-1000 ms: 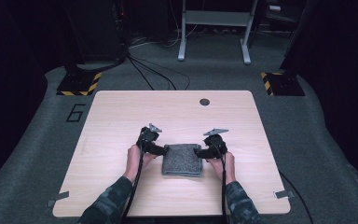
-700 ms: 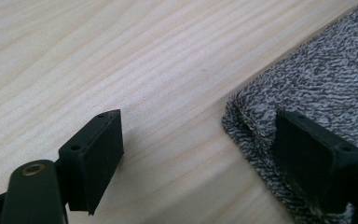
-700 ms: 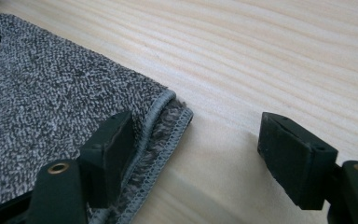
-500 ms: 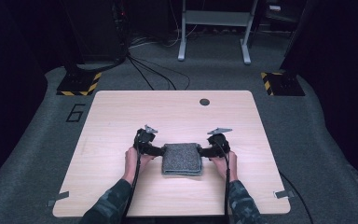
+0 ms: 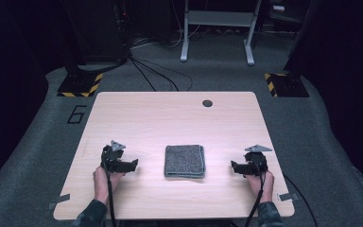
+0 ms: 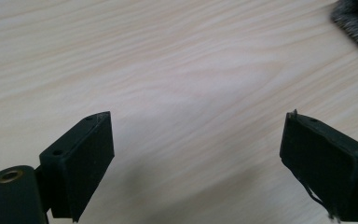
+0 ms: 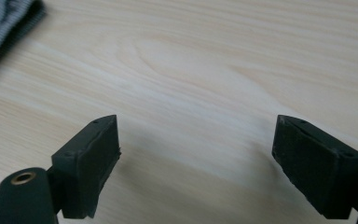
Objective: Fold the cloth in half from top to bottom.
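Lying folded between both | towel | left hand-held gripper released | right hand-held gripper released

The grey folded cloth is cut off by both gripper views' edges

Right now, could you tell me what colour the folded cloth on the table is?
The folded cloth is speckled grey, clearest in the high view.

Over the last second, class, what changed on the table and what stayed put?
Both tools drew outward from the folded grey cloth: the left tool went left, the right tool went right. Both now stand open, holding nothing. The cloth stayed folded at the middle of the table.
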